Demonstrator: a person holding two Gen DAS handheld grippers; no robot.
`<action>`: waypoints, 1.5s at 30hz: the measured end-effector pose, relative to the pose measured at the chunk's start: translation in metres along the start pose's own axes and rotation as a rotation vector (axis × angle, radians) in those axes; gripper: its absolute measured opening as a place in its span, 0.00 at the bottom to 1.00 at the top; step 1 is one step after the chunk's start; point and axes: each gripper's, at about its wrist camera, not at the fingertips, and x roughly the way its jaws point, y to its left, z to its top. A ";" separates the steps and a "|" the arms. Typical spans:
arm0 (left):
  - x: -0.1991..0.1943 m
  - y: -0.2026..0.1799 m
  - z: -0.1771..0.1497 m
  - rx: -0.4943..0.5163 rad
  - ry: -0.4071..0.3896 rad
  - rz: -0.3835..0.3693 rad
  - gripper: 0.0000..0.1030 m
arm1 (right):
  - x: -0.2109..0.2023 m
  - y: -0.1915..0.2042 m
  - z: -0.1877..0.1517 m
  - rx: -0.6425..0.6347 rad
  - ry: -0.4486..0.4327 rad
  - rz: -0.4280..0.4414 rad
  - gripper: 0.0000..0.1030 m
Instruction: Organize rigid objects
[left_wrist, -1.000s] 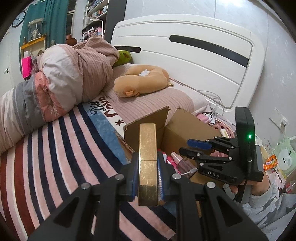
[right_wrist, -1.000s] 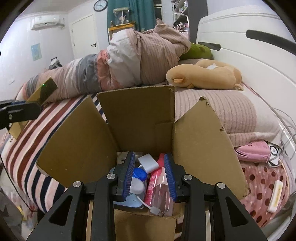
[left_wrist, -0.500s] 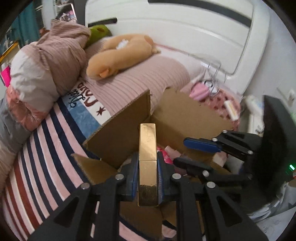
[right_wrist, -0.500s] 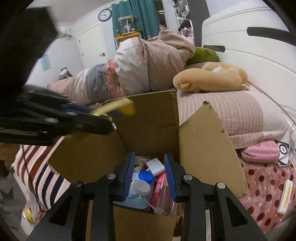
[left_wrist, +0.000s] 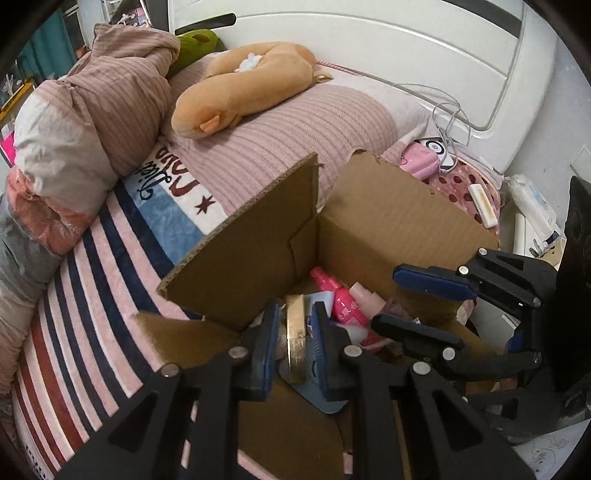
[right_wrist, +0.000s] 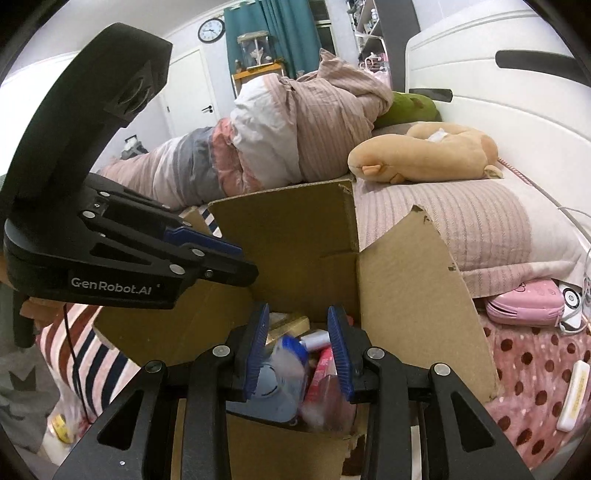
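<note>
Box contents blurred; partly hidden

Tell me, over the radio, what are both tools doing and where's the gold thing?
Left tool open, gold box loose between its pads, down in the cardboard box. Right tool open, empty, over the box. Bottles crowd underneath.

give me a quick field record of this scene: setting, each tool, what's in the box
setting: open brown cardboard box on a striped bed cover
left tool: open over the box, pads either side of the gold rectangular box, gap visible at both sides
gold rectangular box: lying among the contents
right tool: open, empty, at the box's near edge
box contents: pink spray bottle, blue-capped white bottle, other small items unclear
nearby: tan plush toy on the pink pillow
</note>
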 end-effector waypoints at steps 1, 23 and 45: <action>-0.001 0.000 0.000 -0.002 -0.002 -0.001 0.15 | -0.001 0.001 0.000 -0.001 0.000 -0.003 0.29; -0.134 0.026 -0.116 -0.345 -0.491 0.195 0.92 | -0.039 0.017 0.022 -0.048 -0.089 0.045 0.59; -0.147 0.043 -0.167 -0.536 -0.567 0.364 1.00 | -0.072 0.057 0.030 -0.179 -0.269 0.156 0.93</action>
